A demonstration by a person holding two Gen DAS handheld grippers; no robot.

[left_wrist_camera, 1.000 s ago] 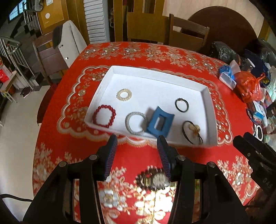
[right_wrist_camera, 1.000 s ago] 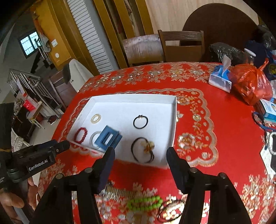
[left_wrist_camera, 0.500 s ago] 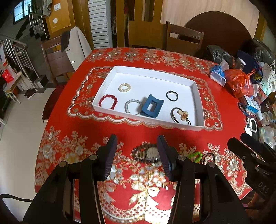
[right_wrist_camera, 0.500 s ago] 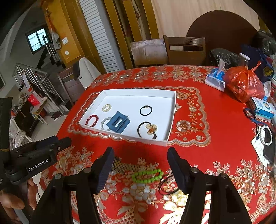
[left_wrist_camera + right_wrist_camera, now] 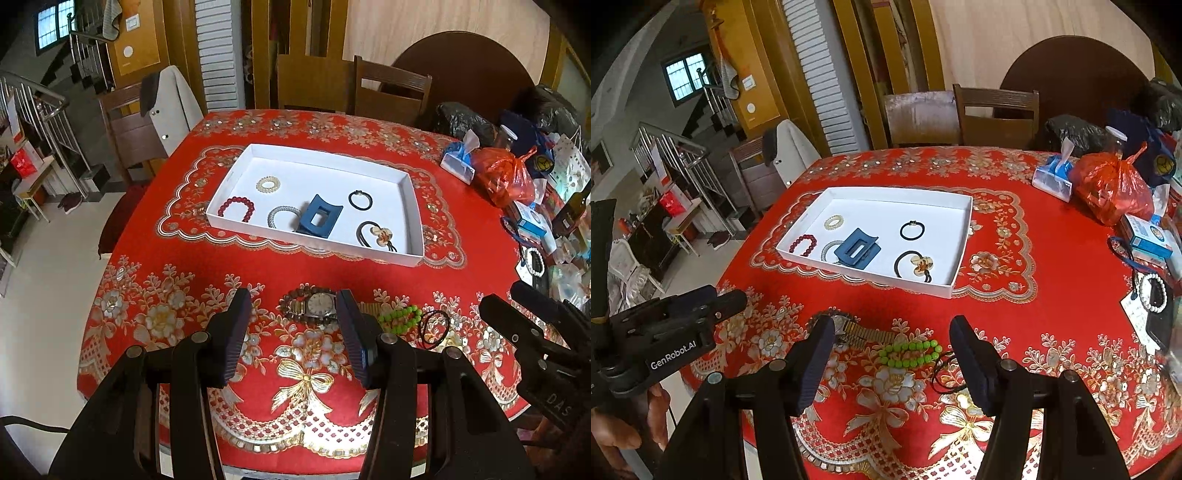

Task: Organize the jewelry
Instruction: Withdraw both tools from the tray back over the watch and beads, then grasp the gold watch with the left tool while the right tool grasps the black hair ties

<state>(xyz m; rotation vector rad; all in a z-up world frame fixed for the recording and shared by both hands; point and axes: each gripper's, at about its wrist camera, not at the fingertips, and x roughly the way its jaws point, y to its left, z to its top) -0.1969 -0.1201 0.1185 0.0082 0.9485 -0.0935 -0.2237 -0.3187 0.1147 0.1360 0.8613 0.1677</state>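
A white tray [image 5: 413, 206] [image 5: 964, 236] sits mid-table. In it lie a blue hair claw [image 5: 319, 218] [image 5: 855, 252], a red bead bracelet [image 5: 238, 208], a silver bracelet [image 5: 282, 216], a gold ring-shaped piece [image 5: 266, 183] and two black hair ties [image 5: 360, 200]. In front of the tray, on the red cloth, lie a wristwatch [image 5: 317, 304], a green bead bracelet [image 5: 400, 318] [image 5: 910, 353] and a black hair tie [image 5: 436, 328]. My left gripper [image 5: 293, 310] is open and empty above the watch. My right gripper [image 5: 892, 334] is open and empty above the green beads.
An orange plastic bag [image 5: 504, 177], a tissue pack [image 5: 458, 160], boxes and a white bead bracelet [image 5: 532, 260] crowd the table's right side. Wooden chairs [image 5: 388, 92] stand behind the table. The table's near edge is close below both grippers.
Both grippers have pulled back and up from the tray toward the table's near edge. The watch, green beads and black tie have come into view. Both stay open.
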